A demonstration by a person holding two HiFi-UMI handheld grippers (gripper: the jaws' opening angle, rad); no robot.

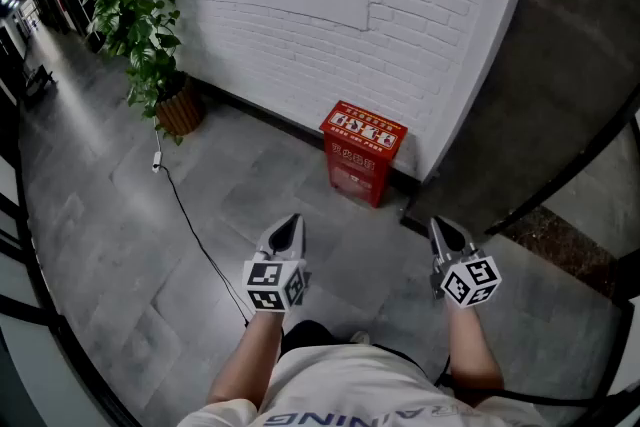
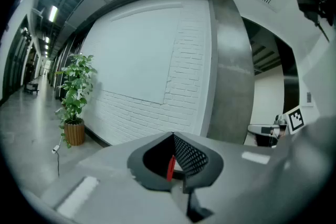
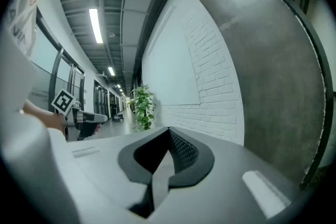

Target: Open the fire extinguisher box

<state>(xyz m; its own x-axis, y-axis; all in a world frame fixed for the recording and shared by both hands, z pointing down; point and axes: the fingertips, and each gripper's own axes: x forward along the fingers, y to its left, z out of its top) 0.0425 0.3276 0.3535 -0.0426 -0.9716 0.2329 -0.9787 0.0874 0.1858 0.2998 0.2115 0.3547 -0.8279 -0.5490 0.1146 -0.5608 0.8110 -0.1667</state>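
The red fire extinguisher box [image 1: 362, 151] stands on the grey floor against the white brick wall [image 1: 420, 25], its lid down. Both grippers hover in front of it, well short of it. My left gripper [image 1: 292, 220] points at the box from the lower left, its jaws shut together to a point with nothing held. My right gripper [image 1: 441, 225] is to the box's lower right, also shut and empty. In the left gripper view a thin red sliver of the box [image 2: 170, 168] shows behind the shut left gripper [image 2: 173, 135]. The right gripper [image 3: 168, 129] faces the wall.
A potted plant [image 1: 140, 25] in a woven pot stands by the wall at the left. A thin black cable [image 1: 195, 235] runs across the floor from it toward the person. A grey concrete pillar [image 1: 520, 65] rises just right of the box. A dark railing [image 1: 30, 245] curves along the left.
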